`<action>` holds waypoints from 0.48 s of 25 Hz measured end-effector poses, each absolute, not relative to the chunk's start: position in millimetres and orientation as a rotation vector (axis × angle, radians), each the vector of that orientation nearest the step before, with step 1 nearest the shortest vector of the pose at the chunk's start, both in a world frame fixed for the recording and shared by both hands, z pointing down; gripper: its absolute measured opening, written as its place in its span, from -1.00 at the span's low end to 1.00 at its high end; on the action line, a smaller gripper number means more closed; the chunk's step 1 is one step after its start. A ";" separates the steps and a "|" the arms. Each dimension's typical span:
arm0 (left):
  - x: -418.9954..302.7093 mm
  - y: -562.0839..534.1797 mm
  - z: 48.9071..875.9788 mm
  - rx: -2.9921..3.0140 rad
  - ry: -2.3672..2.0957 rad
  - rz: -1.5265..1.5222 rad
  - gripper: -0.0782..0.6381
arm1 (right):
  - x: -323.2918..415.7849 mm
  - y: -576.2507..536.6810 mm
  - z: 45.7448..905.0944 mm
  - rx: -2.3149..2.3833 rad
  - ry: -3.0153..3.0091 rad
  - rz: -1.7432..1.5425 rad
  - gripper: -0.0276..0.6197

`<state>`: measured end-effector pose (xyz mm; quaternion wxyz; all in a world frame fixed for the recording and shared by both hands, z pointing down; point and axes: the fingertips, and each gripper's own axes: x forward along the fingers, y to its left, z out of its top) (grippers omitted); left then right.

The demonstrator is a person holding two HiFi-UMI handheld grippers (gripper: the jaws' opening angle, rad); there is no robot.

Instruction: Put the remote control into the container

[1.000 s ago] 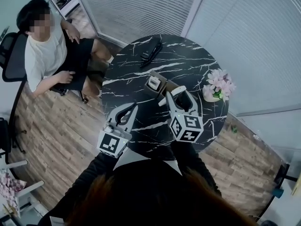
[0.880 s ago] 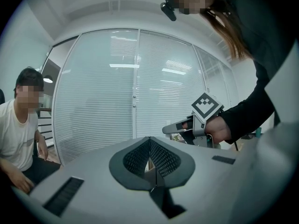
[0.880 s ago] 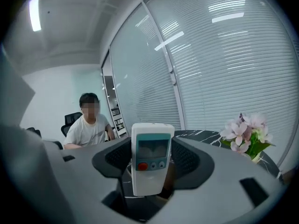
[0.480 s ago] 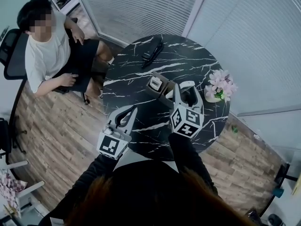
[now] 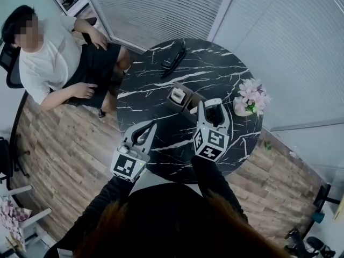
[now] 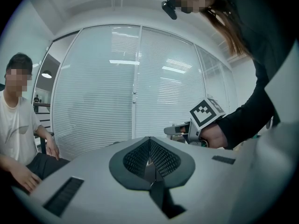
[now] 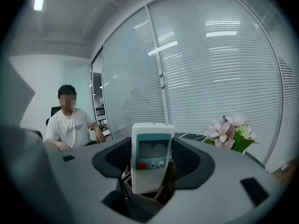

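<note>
Grip check: right gripper (image 5: 210, 112) is clamped on the remote control (image 7: 151, 157), with pads on its 2 long sides. The remote stands upright, screen and buttons facing the gripper's camera. Left gripper (image 5: 149, 127) is clenched on nothing, low over the table's near-left edge.

Change over the last second: the right gripper has tipped further down and slid a little toward the container (image 5: 187, 95). The left gripper has not moved.

In the right gripper view the remote's lower end now sits at the mouth of the brown container — cannot tell whether it has entered or only hangs just above.

Judgement: insertion is under way and the task is not complete, since the remote is not yet let go. The next move probably calls for a straight descent into the free compartment, then release. Risk: the lower end catching the rim or divider.

1 other white device (image 5: 176, 94) stands in a neighbouring compartment.

Surface: round black table (image 5: 215, 69), marble pattern with white veining.
- Dark objects (image 5: 173, 58) lie at the far side, possibly more remotes, too small to confirm.
- Pink flowers in a small pot (image 5: 250, 97) stand just right of the right gripper.

Room: wood-plank floor (image 5: 70, 160) and glass walls with closed blinds (image 5: 156, 9). 1 seated person (image 5: 56, 63) at far left has shifted further left — no part in the task.
</note>
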<state>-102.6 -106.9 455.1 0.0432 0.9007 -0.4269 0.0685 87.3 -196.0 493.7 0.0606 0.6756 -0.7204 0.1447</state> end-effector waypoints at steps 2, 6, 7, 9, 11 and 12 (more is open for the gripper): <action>-96.9 -108.7 456.5 2.784 -1.275 0.209 -0.76 | 88.2 -196.9 494.3 2.036 -2.182 0.451 -0.08; -85.0 -112.5 451.7 2.789 -1.241 0.191 -0.76 | 88.1 -199.5 495.6 2.017 -2.192 0.457 -0.07; -82.3 -112.9 450.4 2.793 -1.235 0.183 -0.76 | 88.2 -199.5 495.8 2.012 -2.192 0.459 -0.07; -76.8 -114.1 449.8 2.812 -1.213 0.171 -0.76 | 88.3 -199.1 496.0 2.002 -2.193 0.460 -0.07; -66.1 -117.0 454.7 2.855 -1.156 0.185 -0.76 | 88.7 -199.3 495.7 1.988 -2.201 0.462 -0.07; -58.0 -119.7 459.4 2.883 -1.116 0.213 -0.76 | 88.9 -199.4 495.7 1.981 -2.207 0.469 -0.07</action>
